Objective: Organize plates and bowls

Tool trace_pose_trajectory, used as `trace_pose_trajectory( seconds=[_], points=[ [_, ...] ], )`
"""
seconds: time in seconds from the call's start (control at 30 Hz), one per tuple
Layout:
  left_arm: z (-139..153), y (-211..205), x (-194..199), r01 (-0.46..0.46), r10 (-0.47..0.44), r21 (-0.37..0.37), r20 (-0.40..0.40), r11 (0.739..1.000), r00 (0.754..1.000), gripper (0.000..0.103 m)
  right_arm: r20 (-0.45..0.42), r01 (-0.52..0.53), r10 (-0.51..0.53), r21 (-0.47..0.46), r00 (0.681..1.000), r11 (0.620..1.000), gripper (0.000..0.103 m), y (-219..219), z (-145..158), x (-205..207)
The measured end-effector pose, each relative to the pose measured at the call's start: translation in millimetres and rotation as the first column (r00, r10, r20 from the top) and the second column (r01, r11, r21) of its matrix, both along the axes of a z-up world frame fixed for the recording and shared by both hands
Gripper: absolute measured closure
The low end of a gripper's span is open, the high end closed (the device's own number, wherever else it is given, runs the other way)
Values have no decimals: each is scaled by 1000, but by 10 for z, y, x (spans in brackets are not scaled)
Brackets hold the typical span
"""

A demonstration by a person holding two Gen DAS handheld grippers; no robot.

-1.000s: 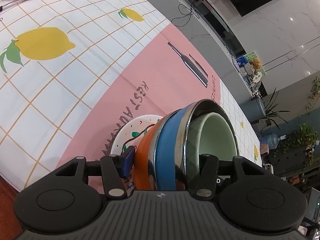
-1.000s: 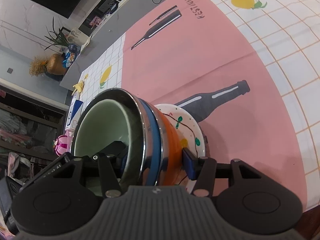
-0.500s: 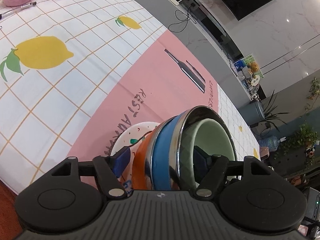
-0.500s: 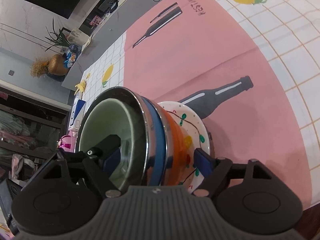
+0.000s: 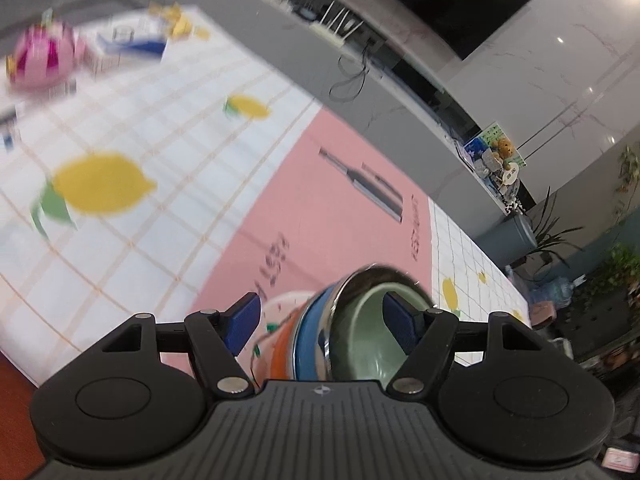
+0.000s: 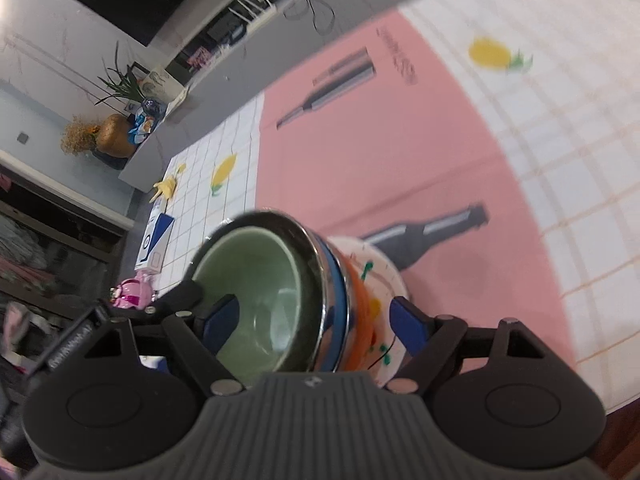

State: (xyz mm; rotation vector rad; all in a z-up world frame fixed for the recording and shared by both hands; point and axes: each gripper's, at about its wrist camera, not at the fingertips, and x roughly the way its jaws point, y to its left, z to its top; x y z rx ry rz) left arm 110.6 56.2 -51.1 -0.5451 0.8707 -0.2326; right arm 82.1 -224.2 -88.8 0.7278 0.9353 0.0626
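Stacking done: both claws, left claw (image 5: 320, 322) and right claw (image 6: 314, 320), gape empty astride the nested green ceramic bowl stack (image 6: 256, 280); next, withdraw toward six o'clock.

**Gripper hardware, both wrist views**

Left gripper (image 5: 326, 322): matte black plastic body. Ribbed centre plate with fine parallel grooves and a small round logo at its top edge. A large rounded housing on each side, each with a raised circular cap. Two black link arms angle off silver pivot screws, with smaller silver screws at the outer joints and triangular cut-outs in the side brackets. Fingers (image 5: 241, 322) end in dark blue rectangular pads.

Right gripper (image 6: 314, 320): same build, with black ribbed plate, logo, round caps, silver screws and triangular cut-outs. Pads (image 6: 408, 324) are dark blue. Its left bracket carries embossed lettering, too blurred to read.
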Motion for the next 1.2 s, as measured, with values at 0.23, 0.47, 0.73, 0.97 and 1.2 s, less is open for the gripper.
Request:
trace_pose_trajectory(
  seconds=[0.23, 0.47, 0.73, 0.97, 1.2],
  points=[
    [589, -215, -333, 26, -81, 265, 200, 964, 977, 22, 163, 4, 33, -220, 986, 976, 19, 6, 529, -320],
    [967, -445, -764, 3, -167, 432, 341, 902, 925, 22, 290, 77, 33, -359, 957, 930, 15, -97, 882, -730],
    [1134, -632, -1198, -41, -259, 547, 459, 836, 850, 22, 427, 150, 66, -452, 902, 879, 9, -175, 1115, -1209],
    [1022, -818, -1469, -19, -353, 643, 444, 766, 824, 21, 473, 170, 132, -543, 871, 822, 5, -98, 1128, -1561],
    [819, -720, -1448, 8, -284, 599, 368, 801, 885, 21, 464, 182, 91, -509, 881, 841, 4, -108, 968, -1839]
  ],
)
